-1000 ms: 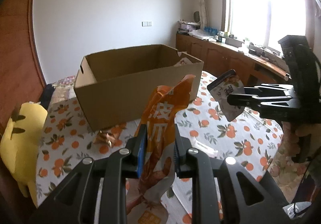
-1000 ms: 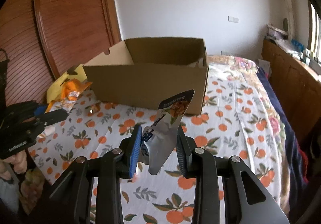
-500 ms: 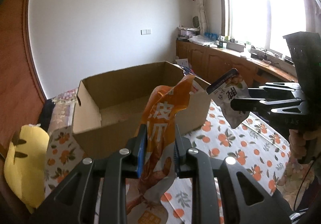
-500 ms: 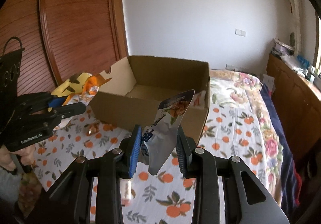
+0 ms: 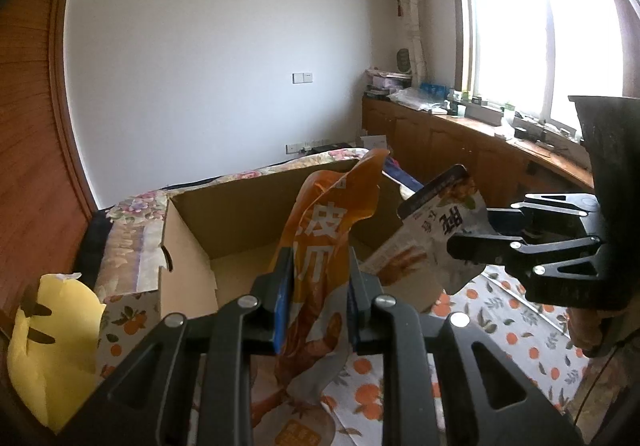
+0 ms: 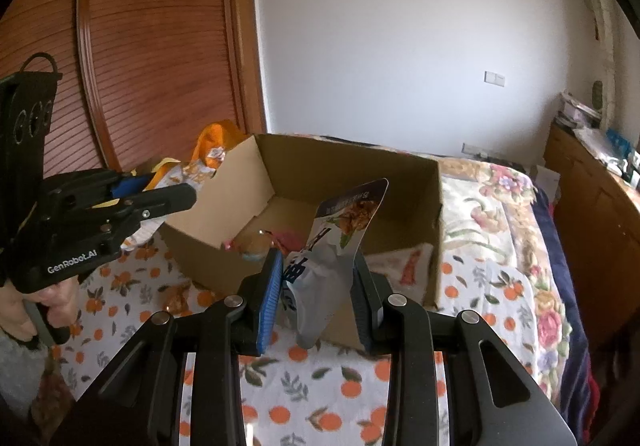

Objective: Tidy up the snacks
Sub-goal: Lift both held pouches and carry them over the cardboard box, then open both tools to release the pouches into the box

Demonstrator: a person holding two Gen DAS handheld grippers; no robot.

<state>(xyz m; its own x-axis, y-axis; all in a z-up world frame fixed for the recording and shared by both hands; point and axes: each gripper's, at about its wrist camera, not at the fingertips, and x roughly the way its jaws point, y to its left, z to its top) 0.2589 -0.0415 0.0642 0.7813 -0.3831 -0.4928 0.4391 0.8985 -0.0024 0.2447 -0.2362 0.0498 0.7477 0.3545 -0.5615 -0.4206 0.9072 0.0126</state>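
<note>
An open cardboard box [image 5: 188, 246] [image 6: 352, 174] stands on a bed with an orange-print sheet [image 6: 320, 378]. My left gripper [image 5: 318, 298] is shut on an orange snack bag [image 5: 332, 230], held just above the box's near wall; it also shows in the right wrist view [image 6: 176, 198]. My right gripper [image 6: 316, 282] is shut on a white and dark snack pouch [image 6: 340, 234], held over the box's near edge; in the left wrist view it [image 5: 476, 230] holds that pouch [image 5: 440, 214] at the box's right side. Small snacks [image 6: 256, 246] lie inside the box.
A yellow plush toy [image 5: 48, 346] lies left of the box. A wrapped candy [image 6: 176, 298] lies on the sheet in front of the box. A wooden wardrobe [image 6: 140, 46] stands on the left and a low cabinet [image 5: 460, 142] under the window on the right.
Both grippers have risen and moved toward the box with their bags; the box's inside now shows, and both bags are at its rim.
</note>
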